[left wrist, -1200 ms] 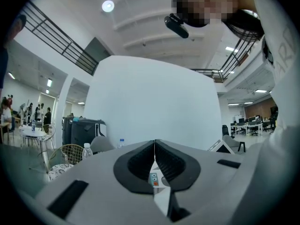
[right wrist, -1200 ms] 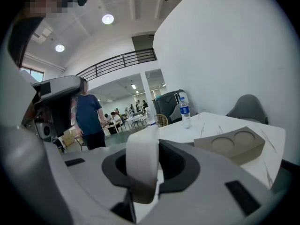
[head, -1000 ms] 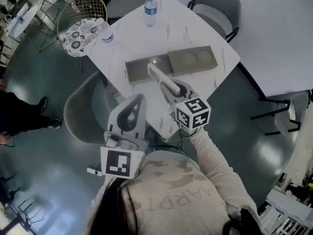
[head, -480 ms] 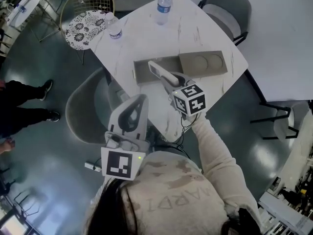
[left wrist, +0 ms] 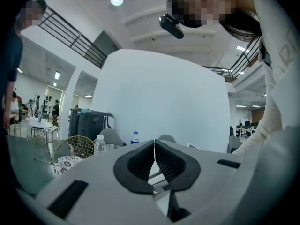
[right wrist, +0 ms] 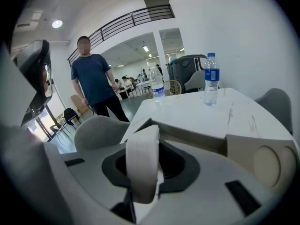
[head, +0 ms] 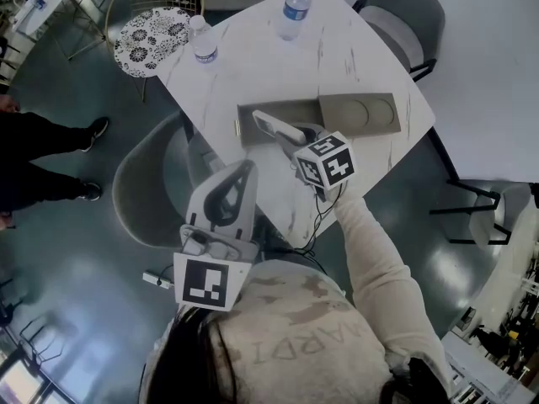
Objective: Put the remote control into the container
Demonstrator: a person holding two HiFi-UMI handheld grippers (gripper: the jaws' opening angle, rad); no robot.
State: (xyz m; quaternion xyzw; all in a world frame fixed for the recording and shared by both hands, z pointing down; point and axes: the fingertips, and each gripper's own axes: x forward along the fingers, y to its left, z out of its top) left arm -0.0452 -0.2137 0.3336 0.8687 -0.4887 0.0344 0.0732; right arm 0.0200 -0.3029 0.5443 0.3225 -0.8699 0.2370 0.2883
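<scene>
Remote control [head: 272,124]: pale, elongated, clamped edge-on between the jaws of the right gripper [head: 290,135]. The right gripper view shows the pads pressed on both sides of its rear half, with its front end projecting forward. That front end sits over the open section of the container [head: 278,105]. Whether it touches the container's wall or floor cannot be determined.

Container: long grey tray lying across the near half of the table [head: 253,66]. Its open end is close to the table's near-left edge. Its lid [head: 358,112], marked with two round recesses, covers the end toward the right corner.

Left gripper [head: 242,168]: held off the table, beyond its near-left edge and close to the person's chest. Its jaws are together with nothing between them, as the left gripper view confirms.

Other items: one water bottle [head: 295,11] stands near the table's far corner, and a second water bottle [head: 202,40] stands near the left corner. Grey chairs [head: 404,15] stand around the table. A person in a dark shirt [right wrist: 93,83] stands beyond the left corner.
</scene>
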